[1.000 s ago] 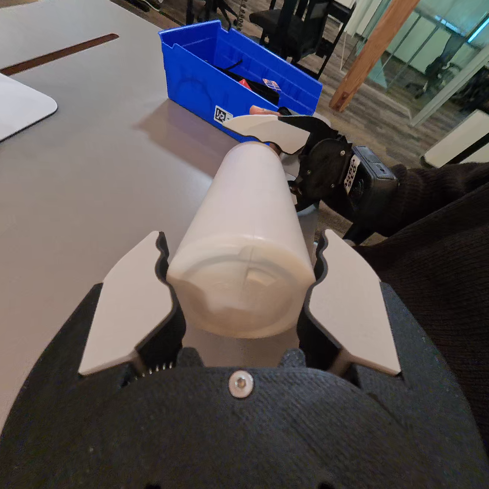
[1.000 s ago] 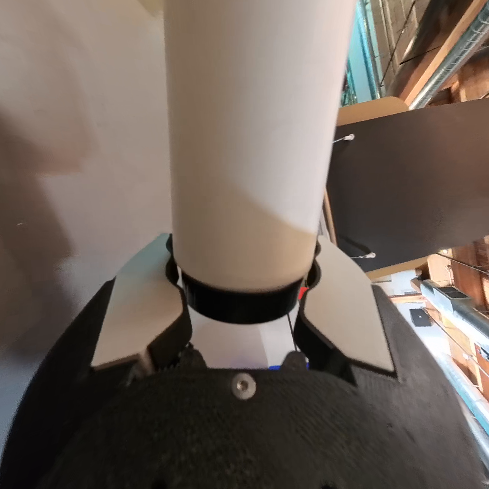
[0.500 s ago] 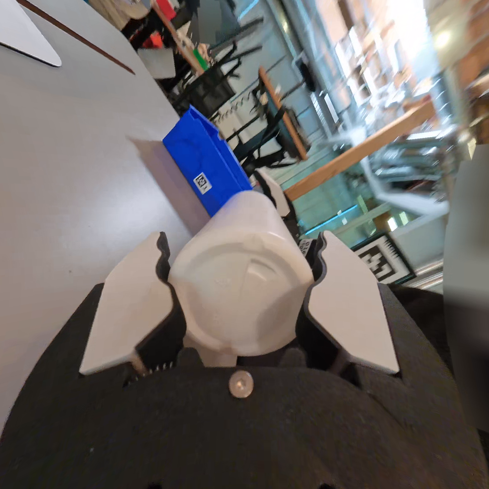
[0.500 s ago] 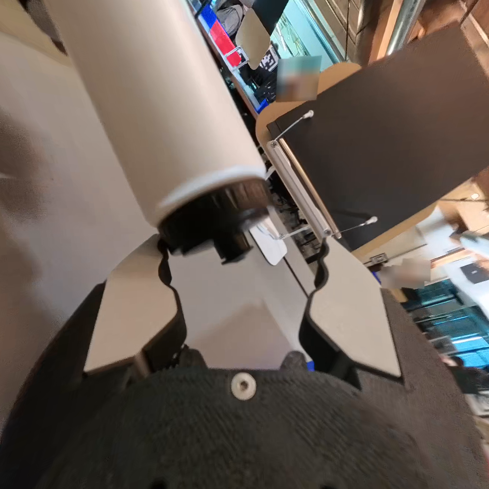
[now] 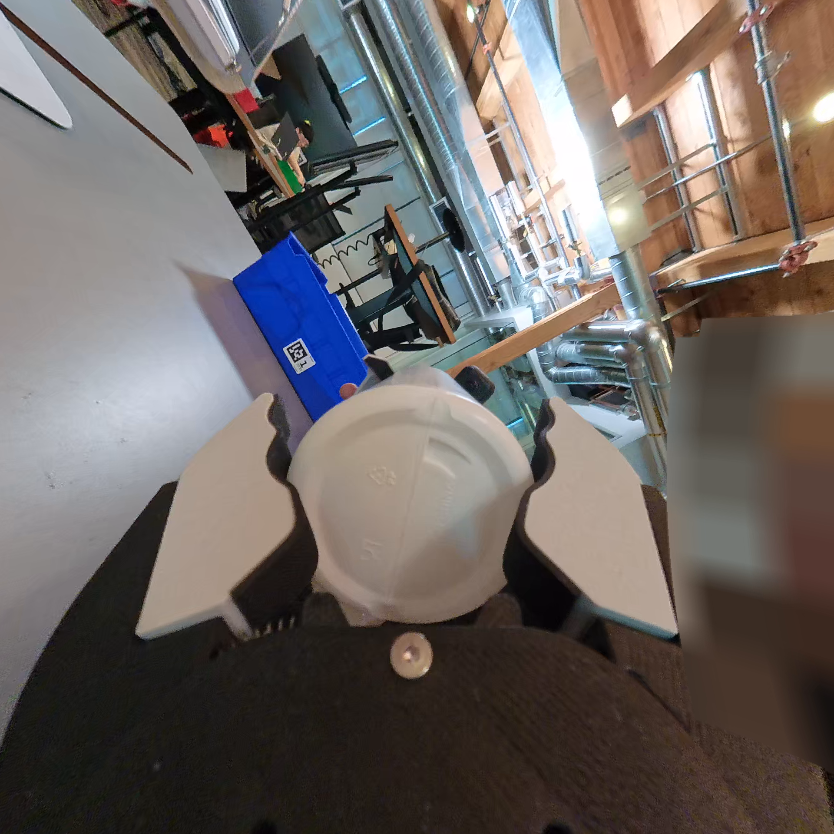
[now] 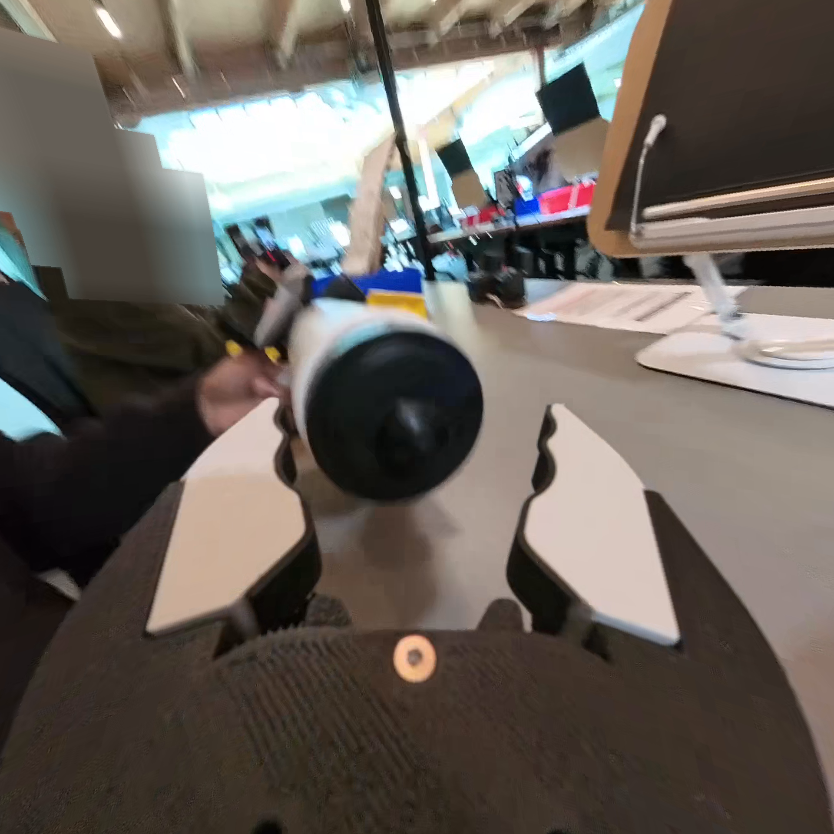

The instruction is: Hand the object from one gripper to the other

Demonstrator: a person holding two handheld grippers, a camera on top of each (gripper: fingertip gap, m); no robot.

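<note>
A white bottle [image 5: 408, 501] with a black cap [image 6: 397, 419] is the object. My left gripper [image 5: 408, 399] is shut on its base end, and the round white bottom fills the space between the two pads. In the right wrist view the bottle points cap-first at my right gripper [image 6: 411, 404], which is open. The cap hangs at the fingertips near the left finger [image 6: 234, 496], with a clear gap to the right one. The left gripper [image 6: 289, 307] shows at the bottle's far end. Dark parts of the right gripper [image 5: 474, 383] peek out behind the bottle.
A blue bin [image 5: 307, 325] stands on the grey table [image 5: 90, 316]. A monitor [image 6: 722, 113] on a white stand base [image 6: 744, 361] is at the right, with papers [image 6: 609, 302] behind. A person's dark sleeve [image 6: 90, 451] is at the left.
My right gripper opened, let go of the cap end and drew back from it. The bottle stayed in my left gripper. Both views swung as the grippers turned.
</note>
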